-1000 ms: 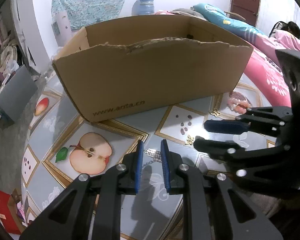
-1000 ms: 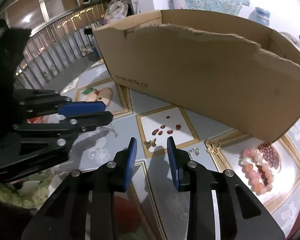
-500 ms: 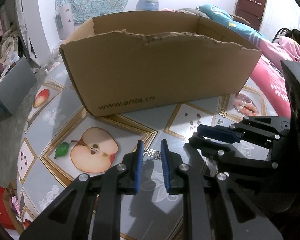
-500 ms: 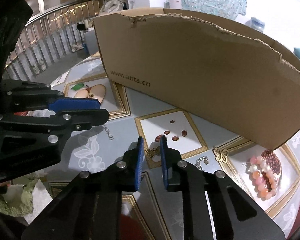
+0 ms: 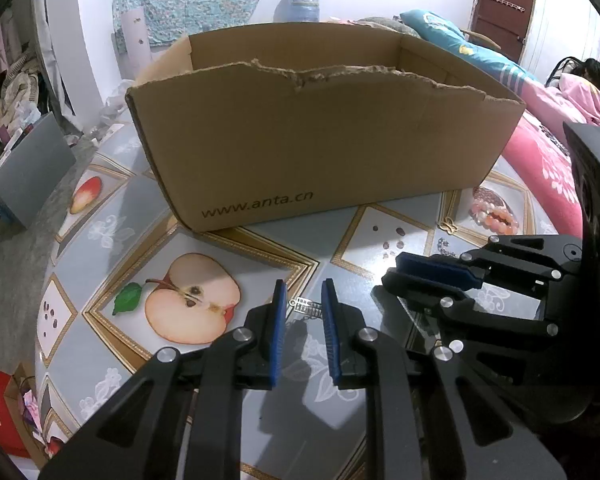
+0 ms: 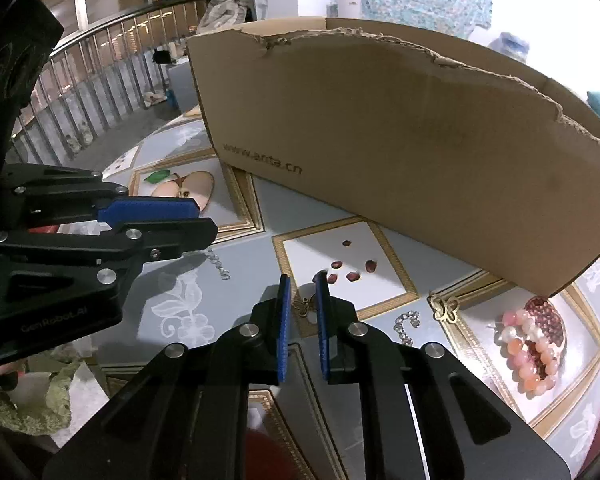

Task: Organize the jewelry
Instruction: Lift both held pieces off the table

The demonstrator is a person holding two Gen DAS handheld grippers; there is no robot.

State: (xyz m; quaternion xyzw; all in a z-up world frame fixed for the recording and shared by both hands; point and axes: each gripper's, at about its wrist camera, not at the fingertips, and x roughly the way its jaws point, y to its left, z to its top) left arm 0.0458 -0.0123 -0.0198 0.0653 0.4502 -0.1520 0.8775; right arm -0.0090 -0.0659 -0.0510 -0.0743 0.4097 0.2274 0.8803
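Observation:
A brown cardboard box (image 5: 324,136) stands open on the patterned table. My left gripper (image 5: 303,294) is open, low over the table, with a small silver chain piece (image 5: 306,306) lying between its fingertips. My right gripper (image 6: 302,286) is open with a narrow gap, and a small gold butterfly charm (image 6: 303,304) lies between its tips. A second gold butterfly (image 6: 444,307), a silver chain (image 6: 406,322) and a pink bead bracelet (image 6: 528,354) lie to its right. The box shows in the right wrist view (image 6: 420,152).
The tablecloth (image 5: 112,240) shows fruit pictures, with an apple print left of my left gripper. A pink quilt (image 5: 548,156) lies at the right. A metal railing (image 6: 92,80) runs behind the table on the left. The two grippers stand close side by side.
My right gripper has narrowed its gap and moved down around the gold butterfly charm. My left gripper has stayed over the silver chain piece, drawing slightly closer to the box.

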